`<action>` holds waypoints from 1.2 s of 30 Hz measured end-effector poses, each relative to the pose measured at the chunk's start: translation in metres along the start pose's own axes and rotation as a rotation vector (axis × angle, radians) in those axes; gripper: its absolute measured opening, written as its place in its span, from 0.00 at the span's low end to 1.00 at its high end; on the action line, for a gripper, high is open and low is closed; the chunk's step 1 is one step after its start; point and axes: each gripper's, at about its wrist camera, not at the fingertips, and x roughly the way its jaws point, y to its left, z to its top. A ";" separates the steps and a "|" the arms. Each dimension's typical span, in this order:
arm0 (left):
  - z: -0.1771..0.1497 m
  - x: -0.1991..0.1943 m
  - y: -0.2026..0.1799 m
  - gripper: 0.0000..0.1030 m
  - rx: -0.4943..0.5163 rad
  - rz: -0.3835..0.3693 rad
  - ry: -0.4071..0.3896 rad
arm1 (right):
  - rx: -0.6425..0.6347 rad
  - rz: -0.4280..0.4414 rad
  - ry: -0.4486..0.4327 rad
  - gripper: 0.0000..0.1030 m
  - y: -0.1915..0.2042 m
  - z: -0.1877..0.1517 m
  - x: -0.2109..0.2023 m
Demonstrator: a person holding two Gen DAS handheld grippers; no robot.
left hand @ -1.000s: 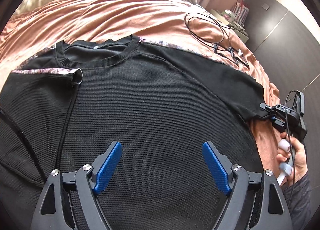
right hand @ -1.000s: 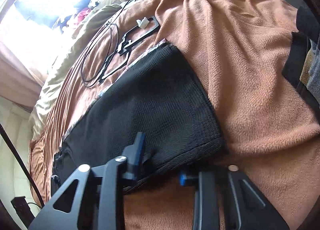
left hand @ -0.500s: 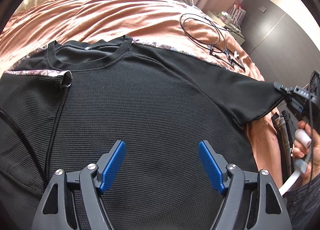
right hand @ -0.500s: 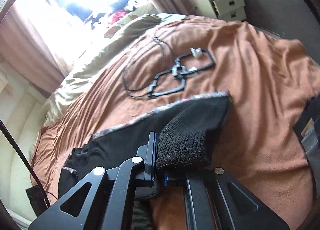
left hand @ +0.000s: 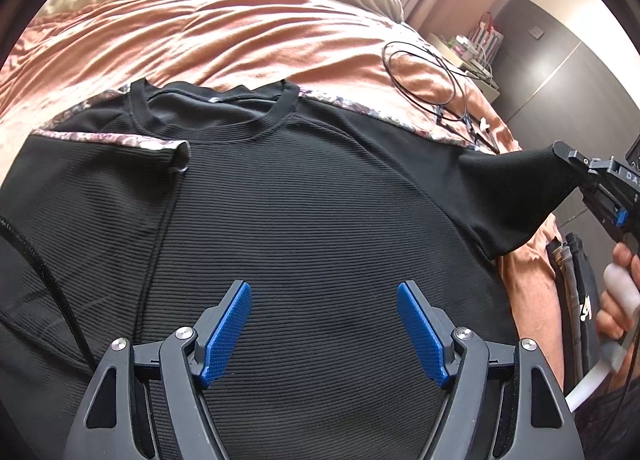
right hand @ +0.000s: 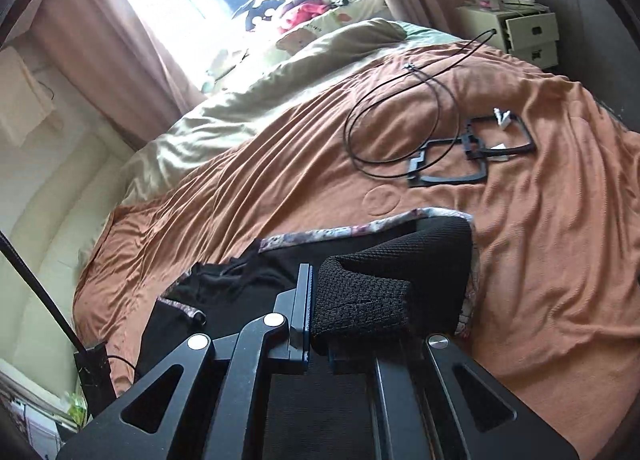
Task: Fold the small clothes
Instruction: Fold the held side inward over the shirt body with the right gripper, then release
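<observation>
A black ribbed T-shirt (left hand: 304, 220) with floral shoulder trim lies flat on the orange bedspread (left hand: 240, 40), collar (left hand: 216, 112) away from me. Its left sleeve is folded in over the body. My left gripper (left hand: 324, 324) is open and empty, hovering over the shirt's lower middle. My right gripper (left hand: 580, 176) is shut on the right sleeve (left hand: 516, 200) and holds it lifted off the bed. In the right wrist view the sleeve cuff (right hand: 360, 300) is bunched between the shut jaws of my right gripper (right hand: 316, 324).
A black cable loop (right hand: 392, 128) and a black frame-like hanger (right hand: 472, 156) lie on the bedspread beyond the right shoulder. A beige duvet (right hand: 260, 96) lies at the bed's head. Folded dark clothes (left hand: 576, 292) sit at the right edge. A nightstand (right hand: 516, 32) stands beside the bed.
My right gripper has closed on the right sleeve and lifted it up off the bed. The left gripper stayed open over the shirt, shifting only slightly.
</observation>
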 end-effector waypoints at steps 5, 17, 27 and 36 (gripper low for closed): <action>-0.001 0.001 0.008 0.75 -0.014 0.000 0.004 | -0.040 0.035 0.062 0.02 0.018 -0.007 0.027; -0.001 -0.005 0.031 0.74 -0.054 0.022 -0.001 | -0.080 0.137 0.235 0.02 0.042 -0.035 0.091; -0.002 -0.009 0.032 0.74 -0.051 0.023 -0.009 | -0.094 0.096 0.301 0.63 0.022 -0.029 0.096; -0.003 -0.006 0.038 0.74 -0.073 0.008 -0.010 | 0.004 -0.035 0.223 0.63 -0.030 0.002 0.090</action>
